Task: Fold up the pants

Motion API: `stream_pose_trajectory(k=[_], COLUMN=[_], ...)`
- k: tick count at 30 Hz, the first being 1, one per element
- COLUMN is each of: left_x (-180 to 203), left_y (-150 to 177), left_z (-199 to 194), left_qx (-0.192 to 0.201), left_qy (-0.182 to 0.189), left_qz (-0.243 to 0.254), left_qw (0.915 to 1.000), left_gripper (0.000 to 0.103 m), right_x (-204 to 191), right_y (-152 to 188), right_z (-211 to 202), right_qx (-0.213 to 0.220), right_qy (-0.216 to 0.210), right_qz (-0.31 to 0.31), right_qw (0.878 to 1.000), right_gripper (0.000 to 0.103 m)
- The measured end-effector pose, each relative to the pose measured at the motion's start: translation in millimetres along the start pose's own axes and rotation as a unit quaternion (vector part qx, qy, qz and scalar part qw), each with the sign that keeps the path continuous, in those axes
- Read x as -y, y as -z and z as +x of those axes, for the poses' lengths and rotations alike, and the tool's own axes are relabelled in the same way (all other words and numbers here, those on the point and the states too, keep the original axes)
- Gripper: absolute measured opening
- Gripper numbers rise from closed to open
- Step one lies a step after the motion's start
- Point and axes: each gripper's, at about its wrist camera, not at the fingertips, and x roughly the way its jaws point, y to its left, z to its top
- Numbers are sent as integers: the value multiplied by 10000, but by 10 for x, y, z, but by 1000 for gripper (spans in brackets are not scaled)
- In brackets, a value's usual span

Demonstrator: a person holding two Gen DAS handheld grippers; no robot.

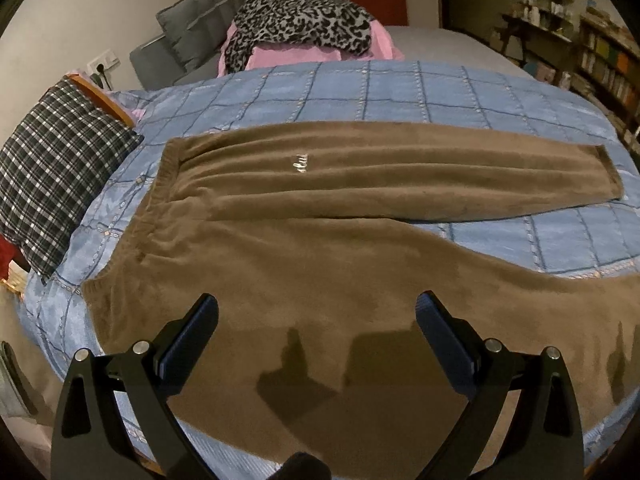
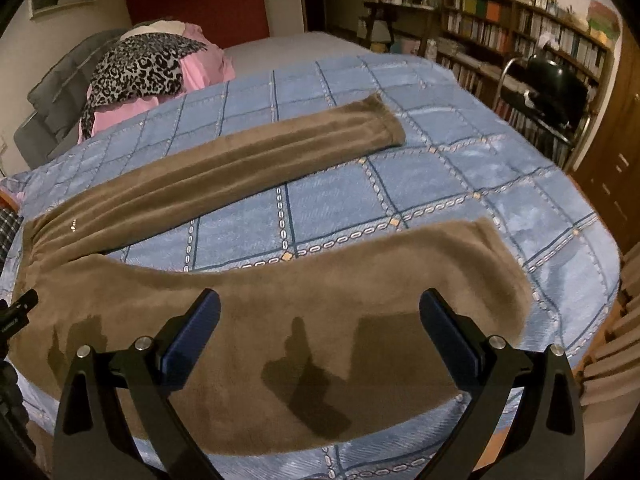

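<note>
**Brown pants spread flat on the bed, both claws held wide above them**

A pair of fuzzy brown pants (image 1: 304, 248) lies unfolded on a blue checked bedspread (image 1: 500, 88). The waistband sits at the left and the two legs run off to the right, splayed apart so that a wedge of bedspread shows between them. The far leg (image 2: 248, 160) lies straight, its cuff resting flat on the cover. The near leg (image 2: 360, 280) runs along the near edge of the bed, its cuff at the right. A small pale logo (image 1: 300, 162) shows on the far leg close to the waistband.

The left gripper (image 1: 318, 312) hovers over the hip area near the waistband, its fingers spread wide with nothing between them. The right gripper (image 2: 320, 310) hovers over the near leg, likewise spread apart and empty. Both cast hard shadows on the fabric just below them.

At the far left of the bed sits a heap of clothes, a leopard-print garment (image 1: 300, 20) draped over something pink (image 1: 280, 58), with grey cushions (image 1: 192, 28) beside it. A plaid pillow (image 1: 56, 164) lies off the left edge. Bookshelves (image 2: 520, 32) line the far right wall.
</note>
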Motion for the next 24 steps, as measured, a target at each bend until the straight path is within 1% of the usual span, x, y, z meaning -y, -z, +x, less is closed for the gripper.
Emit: stream_pose_trajectory(k=[7, 13, 19, 21, 24], left_x=[-353, -799, -1423, -1643, -1909], left_y=[-258, -615, -1018, -1160, -1336], left_z=[334, 670, 1120, 1280, 1487], left_qx=[-134, -116, -231, -233, -260], left_qy=[-206, -590, -810, -939, -1004], left_qz=[-278, -463, -832, -997, -1204], left_qw=[9993, 9971, 9930, 9903, 9873], left_gripper=[98, 98, 98, 98, 98], right_x=[-133, -278, -508, -586, -704], right_y=[-97, -192, -267, -292, -338], right_z=[196, 365, 570, 632, 726], right_qx=[-185, -342, -521, -570, -616], right_qy=[10, 41, 74, 70, 80], right_qz=[-58, -56, -155, -205, -266], right_qw=[9998, 9994, 9985, 9981, 9977], right_gripper=[101, 101, 101, 101, 101])
